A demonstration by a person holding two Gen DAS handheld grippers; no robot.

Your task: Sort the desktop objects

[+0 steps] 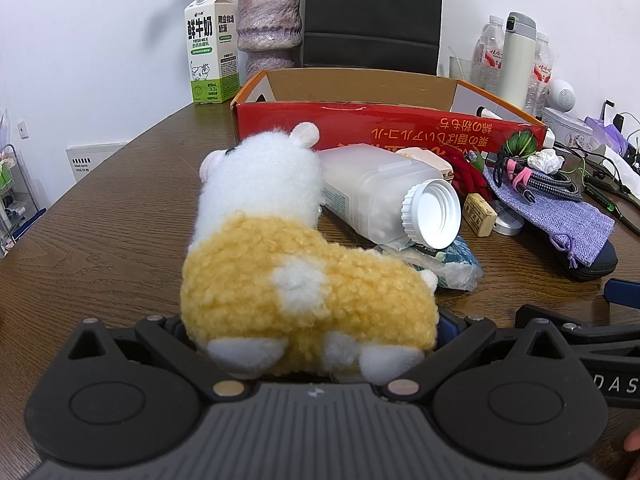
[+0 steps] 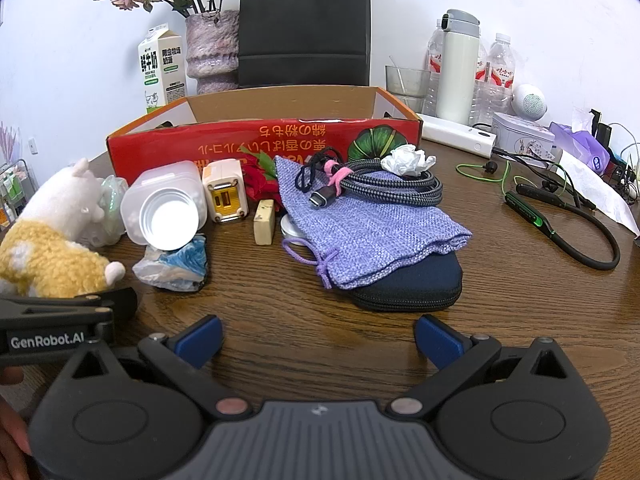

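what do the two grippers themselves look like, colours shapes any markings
Both match: a grey ribbed centre body, two black rounded housings with circular discs, black angled linkage arms with small silver pins. The right gripper has blue finger pads. The left gripper shows a sliver of blue too; its side reads GenRobot.AI in white in the right wrist view. No cables or sleeves show.

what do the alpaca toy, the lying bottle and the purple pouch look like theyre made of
Alpaca toy: curly plush fabric, matte and fuzzy, yellow and white.
Lying bottle: frosted translucent plastic with a ribbed white cap, probably plastic too.
Purple pouch: coarse woven cloth, visible weave, with a drawstring cord.
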